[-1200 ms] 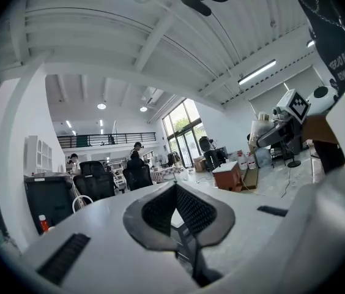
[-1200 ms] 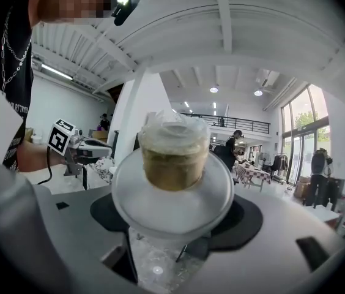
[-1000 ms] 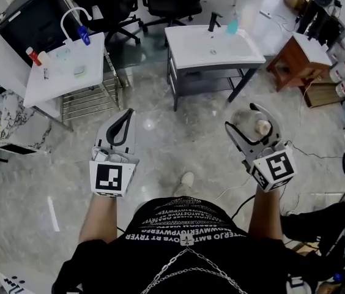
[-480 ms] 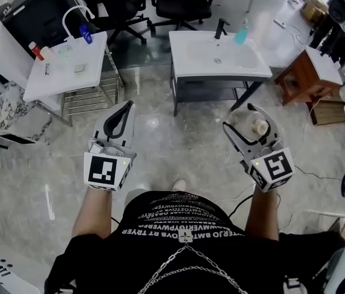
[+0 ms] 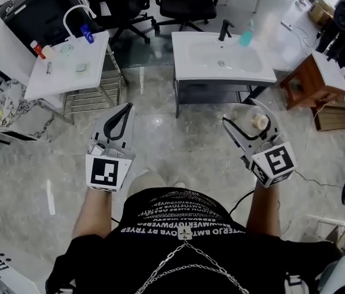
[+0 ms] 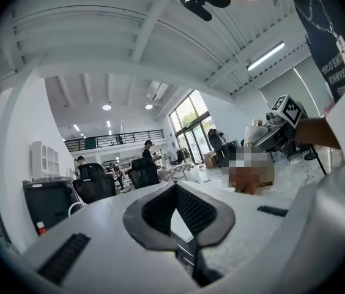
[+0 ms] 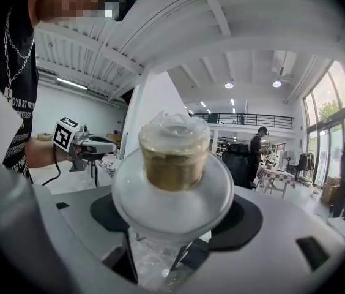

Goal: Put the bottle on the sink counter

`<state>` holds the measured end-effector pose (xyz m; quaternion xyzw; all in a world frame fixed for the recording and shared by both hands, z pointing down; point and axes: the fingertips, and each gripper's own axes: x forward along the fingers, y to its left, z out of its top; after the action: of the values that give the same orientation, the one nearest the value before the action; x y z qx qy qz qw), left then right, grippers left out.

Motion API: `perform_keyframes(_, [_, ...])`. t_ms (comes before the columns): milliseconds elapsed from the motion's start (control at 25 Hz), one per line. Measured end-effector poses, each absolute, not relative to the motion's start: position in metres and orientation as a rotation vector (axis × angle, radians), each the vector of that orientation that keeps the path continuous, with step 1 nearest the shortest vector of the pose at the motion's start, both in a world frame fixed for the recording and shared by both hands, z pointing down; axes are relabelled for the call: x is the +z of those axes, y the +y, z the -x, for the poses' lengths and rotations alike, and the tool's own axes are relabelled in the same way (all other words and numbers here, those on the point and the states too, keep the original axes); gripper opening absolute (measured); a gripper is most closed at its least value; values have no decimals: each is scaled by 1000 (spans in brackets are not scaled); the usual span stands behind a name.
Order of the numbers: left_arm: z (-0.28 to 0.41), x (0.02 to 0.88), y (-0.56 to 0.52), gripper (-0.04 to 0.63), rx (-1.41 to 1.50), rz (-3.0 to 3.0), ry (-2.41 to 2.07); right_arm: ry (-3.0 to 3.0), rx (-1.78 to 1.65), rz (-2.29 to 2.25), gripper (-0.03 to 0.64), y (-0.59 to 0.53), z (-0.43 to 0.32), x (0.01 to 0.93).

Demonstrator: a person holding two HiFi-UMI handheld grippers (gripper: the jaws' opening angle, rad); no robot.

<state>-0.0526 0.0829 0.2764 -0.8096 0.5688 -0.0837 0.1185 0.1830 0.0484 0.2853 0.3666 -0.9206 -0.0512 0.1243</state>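
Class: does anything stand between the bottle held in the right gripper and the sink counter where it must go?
Nothing visible does. The right hand-held gripper holds the clear round bottle with a tan top, and only pale marble floor lies between it and the white sink counter.

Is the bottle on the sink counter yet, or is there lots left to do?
Done: the bottle is picked up, clamped in the right gripper. In hand: it is held over the floor, short of the white sink counter. Left: reach the counter, set the bottle down, let go.
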Motion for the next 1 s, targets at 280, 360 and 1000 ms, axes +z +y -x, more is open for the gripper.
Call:
perform_keyframes(280, [54, 288, 38, 6, -335, 2346, 1618, -2667, -101, -1083, 333, 12, -173, 300])
perform_keyframes(360, [49, 288, 20, 6, -323, 2358, 1585, -2656, -100, -1096, 333, -2, -171, 302])
perform_keyframes(1000, [112, 279, -143, 5, -249, 2411, 1513, -2614, -90, -1166, 333, -141, -102, 298])
